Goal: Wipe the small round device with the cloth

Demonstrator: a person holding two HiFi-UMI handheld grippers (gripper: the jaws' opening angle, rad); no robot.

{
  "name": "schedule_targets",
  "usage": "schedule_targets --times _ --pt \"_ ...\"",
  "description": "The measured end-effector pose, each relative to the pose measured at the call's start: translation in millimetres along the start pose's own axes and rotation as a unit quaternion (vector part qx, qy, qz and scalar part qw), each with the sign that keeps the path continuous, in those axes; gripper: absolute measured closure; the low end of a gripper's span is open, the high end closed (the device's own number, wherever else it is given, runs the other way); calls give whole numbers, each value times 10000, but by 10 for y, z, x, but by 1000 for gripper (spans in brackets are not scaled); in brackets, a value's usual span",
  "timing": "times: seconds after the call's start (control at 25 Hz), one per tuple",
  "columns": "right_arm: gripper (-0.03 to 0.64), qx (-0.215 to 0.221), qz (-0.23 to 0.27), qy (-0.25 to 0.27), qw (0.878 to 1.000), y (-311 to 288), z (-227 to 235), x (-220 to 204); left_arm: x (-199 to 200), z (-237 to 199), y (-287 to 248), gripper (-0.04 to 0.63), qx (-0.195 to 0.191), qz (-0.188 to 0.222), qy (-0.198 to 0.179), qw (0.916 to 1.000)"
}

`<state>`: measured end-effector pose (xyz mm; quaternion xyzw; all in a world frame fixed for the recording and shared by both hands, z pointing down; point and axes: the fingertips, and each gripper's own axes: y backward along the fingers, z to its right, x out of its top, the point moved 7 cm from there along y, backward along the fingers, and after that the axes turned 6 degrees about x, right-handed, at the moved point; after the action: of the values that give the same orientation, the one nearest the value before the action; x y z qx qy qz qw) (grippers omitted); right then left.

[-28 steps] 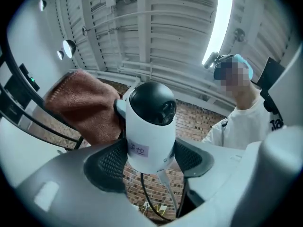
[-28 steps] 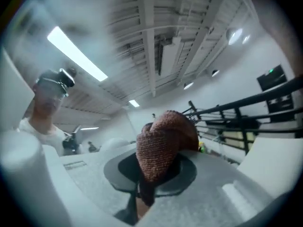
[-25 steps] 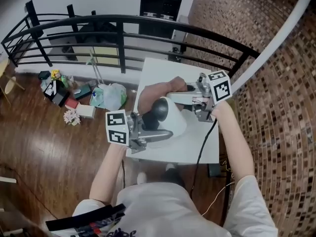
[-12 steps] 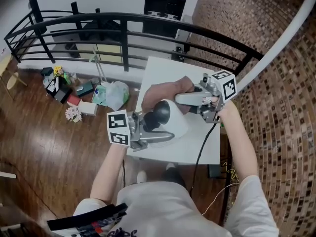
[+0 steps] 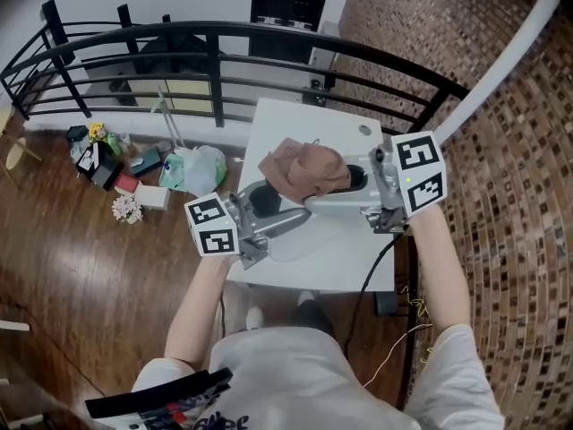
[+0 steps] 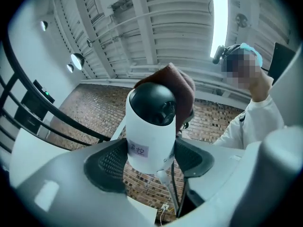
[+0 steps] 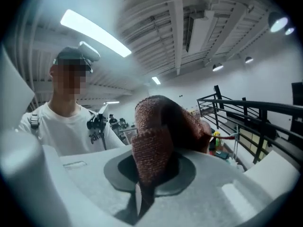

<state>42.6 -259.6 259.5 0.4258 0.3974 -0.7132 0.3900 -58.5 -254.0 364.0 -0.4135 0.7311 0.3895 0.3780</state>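
The small round device [image 6: 150, 126], a white body with a black dome, sits between the pads of my left gripper [image 6: 150, 161], which is shut on its lower half. In the head view only the device's dark dome [image 5: 262, 201] shows, at the left gripper's [image 5: 273, 209] tips above the table. My right gripper [image 7: 152, 170] is shut on the brown knitted cloth [image 7: 158, 136]. That cloth [image 5: 304, 170] lies draped over the device's top and far side, with the right gripper [image 5: 315, 202] reaching in from the right. Behind the dome, the cloth [image 6: 183, 86] shows again in the left gripper view.
A small white table [image 5: 291, 122] stands under both grippers. A black cable [image 5: 380, 260] hangs off its right front corner. A black railing [image 5: 224, 43] runs behind it. Bags and boxes [image 5: 199, 170] lie on the wooden floor to the left; a brick wall rises at right.
The right gripper has carried the cloth from behind the device up over its top. The left gripper has tipped the device away, so its white body is now hidden in the head view.
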Motion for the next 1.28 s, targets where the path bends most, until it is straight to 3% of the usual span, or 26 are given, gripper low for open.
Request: schedule_targets --times 0.12,0.28,0.36,0.48,0.6,0.68,0.92,1.08,1.28 --pt "592 -139 -564 -6 9983 -141 -93 -108 -3 -20 -13 259 185 -12 -59 9998" --pt "592 59 -1217 -204 9923 -345 -193 -322 -14 -36 16 259 174 38 -25 9998" --pt "592 279 -1077 -274 9934 -326 -230 -338 -46 -17 55 259 -22 19 -127 9999" --pt "591 617 -5 -418 9972 -7 -232 -158 -79 73 161 259 -668 119 -350 9971" --pt "591 363 1053 -731 9911 442 -51 -24 -56 252 305 259 -1536 155 -723 9854" --pt "591 51 1249 -962 9875 532 143 -65 -16 407 394 259 -2011 154 -933 9750" --pt "591 75 161 -1487 9887 111 549 -297 -87 748 355 259 -2781 -192 -1459 9492" --pt "591 809 -19 -1710 9819 -43 455 -374 -172 733 265 259 -2824 -309 -1425 9481" --pt "591 1874 316 -2074 9596 -210 315 -414 -159 745 326 259 -2979 -113 -1347 9450"
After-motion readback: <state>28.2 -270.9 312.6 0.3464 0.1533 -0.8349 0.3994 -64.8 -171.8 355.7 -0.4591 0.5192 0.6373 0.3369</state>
